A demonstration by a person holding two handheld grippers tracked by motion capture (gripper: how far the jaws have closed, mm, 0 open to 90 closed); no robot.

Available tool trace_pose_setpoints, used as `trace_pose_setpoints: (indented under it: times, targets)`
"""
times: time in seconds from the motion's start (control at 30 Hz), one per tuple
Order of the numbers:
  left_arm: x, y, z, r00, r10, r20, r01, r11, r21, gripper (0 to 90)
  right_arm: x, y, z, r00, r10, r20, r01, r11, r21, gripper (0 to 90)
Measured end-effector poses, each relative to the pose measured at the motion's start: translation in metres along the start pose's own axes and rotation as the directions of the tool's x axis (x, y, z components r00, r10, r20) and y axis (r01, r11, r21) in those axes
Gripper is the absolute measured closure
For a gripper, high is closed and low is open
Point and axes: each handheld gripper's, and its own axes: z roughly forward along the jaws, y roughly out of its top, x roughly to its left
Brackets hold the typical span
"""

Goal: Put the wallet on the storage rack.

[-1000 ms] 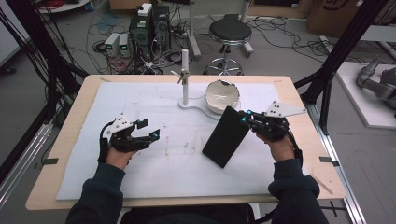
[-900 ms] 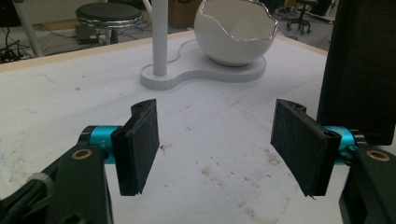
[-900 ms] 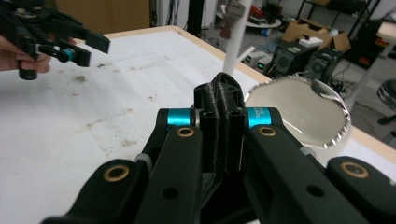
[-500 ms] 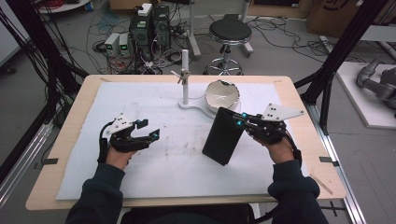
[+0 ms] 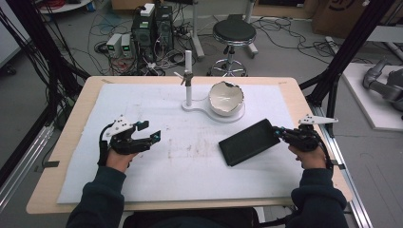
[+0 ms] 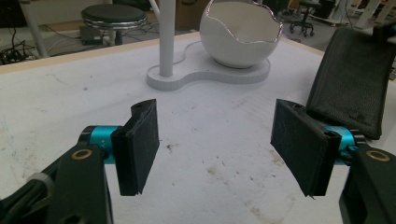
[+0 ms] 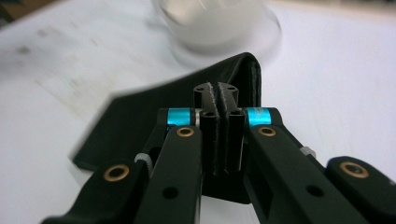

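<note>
Two grippers: one in each of the person's hands, low over the white mat (image 5: pixel 190 161).
Left gripper (image 5: pixel 142 135): jaws spread wide with nothing between them, resting on the mat at the person's left; in the left gripper view its pads (image 6: pixel 137 147) frame bare, smudged mat.
Right gripper (image 5: pixel 280 134): jaws clenched on the near right edge of the black pouch (image 5: pixel 249 141); in the right gripper view the pads meet over its dark rim.
Black pouch position: lying low on the mat, right of centre, just in front of the white stand base (image 5: pixel 199 107).
Step in hand, as a judgement: setting the pouch flat; it looks nearly done.
Doing it well: the far edge should settle fully before the jaws part, and the gripper should back straight off so the pouch is not dragged.
Farther off: the eggshell-shaped white bowl (image 5: pixel 227 97) sits on the base beside its post (image 5: pixel 188 76); the pouch is best kept apart from them.
</note>
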Motion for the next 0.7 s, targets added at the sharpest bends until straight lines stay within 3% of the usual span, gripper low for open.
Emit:
trace_pose_setpoints:
  times: [0.07, 0.1, 0.13, 0.17, 0.27, 0.3, 0.33, 0.4, 0.43, 0.47, 0.5, 0.57, 0.63, 0.67, 0.7]
  targets:
    - [0.001, 0.0, 0.0, 1.0, -0.002, -0.002, 0.002, 1.0, 0.001, 32.2, -0.01, -0.013, 0.003, 0.9991, 0.04, 0.013, -0.041, 0.996, 0.082, 88.5]
    - [0.001, 0.0, 0.0, 1.0, -0.003, -0.005, 0.003, 1.0, -0.001, 32.1, -0.016, -0.021, 0.005, 0.9982, 0.059, 0.01, -0.059, 0.988, 0.145, 88.4]
    - [0.001, 0.0, 0.0, 1.0, -0.003, -0.005, 0.003, 1.0, -0.001, 32.1, -0.016, -0.021, 0.005, 0.9982, 0.059, 0.01, -0.059, 0.988, 0.145, 88.4]
    - [0.001, 0.0, 0.0, 1.0, -0.003, -0.005, 0.003, 1.0, -0.001, 32.2, -0.02, -0.028, 0.005, 0.996, 0.089, -0.007, -0.086, 0.978, 0.19, 88.3]
    - [0.002, 0.0, -0.001, 0.9999, -0.002, -0.011, 0.002, 1.0, -0.001, 32.1, -0.021, -0.034, 0.002, 0.9922, 0.113, -0.052, -0.095, 0.961, 0.26, 90.0]
    - [0.002, 0.0, -0.001, 0.9999, -0.002, -0.011, 0.002, 1.0, -0.001, 32.1, -0.021, -0.034, 0.002, 0.9922, 0.113, -0.052, -0.095, 0.961, 0.26, 90.0]
    - [0.002, 0.0, -0.001, 0.9999, -0.003, -0.011, 0.003, 1.0, 0.0, 32.1, -0.022, -0.037, 0.002, 0.9865, 0.126, -0.104, -0.09, 0.951, 0.297, 90.0]
    - [0.002, 0.0, -0.001, 0.9999, -0.004, -0.014, 0.004, 1.0, 0.0, 32.1, -0.018, -0.038, -0.002, 0.9827, 0.087, -0.163, -0.034, 0.953, 0.301, 87.0]
    - [0.002, 0.0, -0.001, 0.9999, -0.002, -0.013, 0.002, 1.0, 0.001, 32.2, -0.017, -0.036, -0.005, 0.9824, 0.07, -0.173, -0.02, 0.962, 0.274, 77.0]
    - [0.002, 0.0, 0.0, 0.9999, -0.001, -0.014, 0.001, 1.0, 0.004, 32.2, -0.019, -0.029, -0.006, 0.9879, 0.036, -0.151, -0.007, 0.982, 0.187, 56.5]
    - [0.002, 0.0, 0.0, 0.9999, -0.001, -0.014, 0.001, 1.0, 0.004, 32.1, -0.019, -0.029, -0.006, 0.9879, 0.036, -0.151, -0.007, 0.982, 0.187, 56.5]
    - [0.002, 0.0, -0.001, 0.9999, 0.001, -0.015, -0.001, 1.0, 0.002, 32.1, -0.02, -0.021, 0.001, 0.9916, -0.034, -0.125, 0.049, 0.991, 0.123, 46.9]
    - [0.002, 0.0, -0.001, 0.9999, -0.001, -0.016, 0.001, 1.0, 0.002, 32.2, -0.019, -0.015, 0.014, 0.9836, -0.132, -0.122, 0.144, 0.986, 0.087, 39.8]
    - [0.002, 0.0, -0.001, 0.9999, -0.003, -0.017, 0.003, 1.0, 0.0, 32.1, -0.018, -0.011, 0.029, 0.9718, -0.202, -0.122, 0.214, 0.972, 0.098, 37.8]
    - [0.003, -0.001, -0.001, 0.9998, -0.004, -0.018, 0.004, 1.0, 0.002, 32.1, -0.018, -0.011, 0.029, 0.9718, -0.202, -0.122, 0.214, 0.972, 0.098, 37.8]
